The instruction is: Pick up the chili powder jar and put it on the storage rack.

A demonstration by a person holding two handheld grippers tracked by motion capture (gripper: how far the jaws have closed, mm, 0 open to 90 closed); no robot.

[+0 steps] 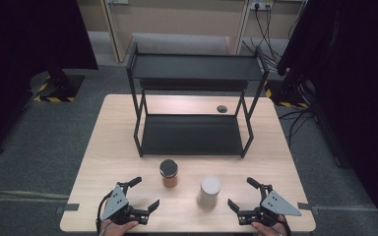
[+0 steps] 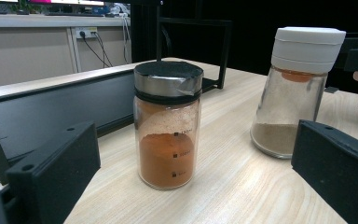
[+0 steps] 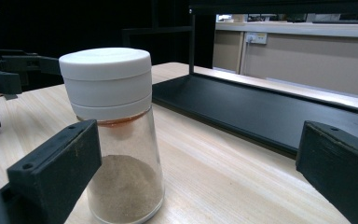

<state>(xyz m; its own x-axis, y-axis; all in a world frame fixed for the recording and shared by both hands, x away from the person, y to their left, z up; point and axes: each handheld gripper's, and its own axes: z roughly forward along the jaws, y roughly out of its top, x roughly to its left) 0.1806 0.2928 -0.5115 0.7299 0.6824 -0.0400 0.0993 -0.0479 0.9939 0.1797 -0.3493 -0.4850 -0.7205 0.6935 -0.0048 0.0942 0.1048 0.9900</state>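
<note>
Two claws sit at the near edge of the bench, each held in a hand. Left claw [image 1: 143, 193] has its jaws spread wide apart with nothing between them, and the right claw [image 1: 240, 193] is spread just as wide and equally empty.

Light wood-grain covers the bench [image 1: 113, 142], which stands on grey carpet. A black two-tier rack [image 1: 194, 66] takes up the far half of the bench, and a small round dark fitting [image 1: 221, 108] lies in the bench top beside the rack's right rear leg. Beyond the bench, beige cabinets and a wall socket with cables line the back of the room; dark curtains hang at both sides.

In front of the rack's lower shelf stands the spice jar [image 1: 168, 173], upright, long axis vertical, black lid facing up, holding orange-brown powder in its lower half. In the left gripper view the spice jar [image 2: 168, 126] stands ahead, between the jaws but well clear of both. The shaker [image 1: 208, 192] stands upright nearer the bench's front edge than the spice jar and to the right of it, white cap on top, a little pale beige powder at its bottom. In the right gripper view the shaker [image 3: 116, 135] stands just beside the picture-left jaw; whether they touch I cannot tell.
</note>
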